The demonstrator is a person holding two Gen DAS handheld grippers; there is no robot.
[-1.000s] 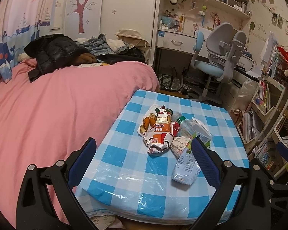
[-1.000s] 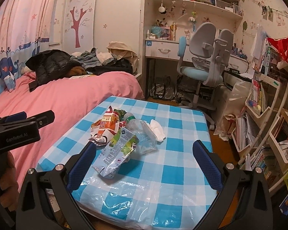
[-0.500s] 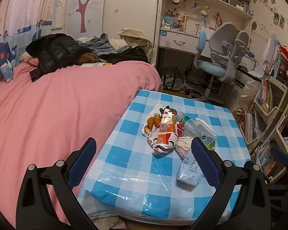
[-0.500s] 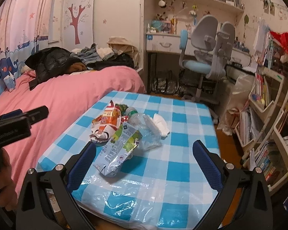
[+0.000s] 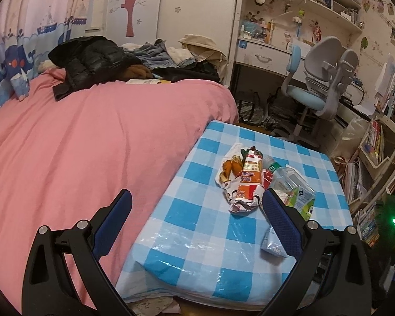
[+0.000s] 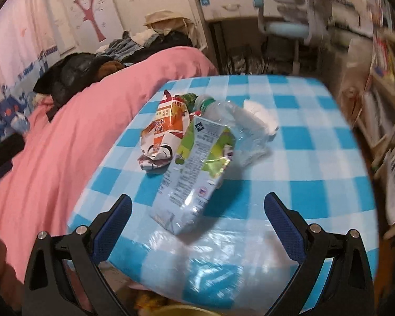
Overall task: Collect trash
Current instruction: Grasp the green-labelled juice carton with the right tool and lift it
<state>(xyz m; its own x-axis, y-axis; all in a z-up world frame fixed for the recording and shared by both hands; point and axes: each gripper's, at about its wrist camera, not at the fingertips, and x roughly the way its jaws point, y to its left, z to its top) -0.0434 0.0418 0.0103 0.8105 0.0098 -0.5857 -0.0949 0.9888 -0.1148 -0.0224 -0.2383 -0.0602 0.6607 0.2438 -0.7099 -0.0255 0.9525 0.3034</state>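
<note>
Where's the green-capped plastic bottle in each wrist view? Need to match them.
Left wrist: plastic bottle lies right of centre on the checked table, its lower part behind the hand-held gripper's right finger.
Right wrist: plastic bottle lies upper centre, partly under the green-and-white pouch.
Shared landmark: red-and-white snack wrapper, beside the bottle.
</note>
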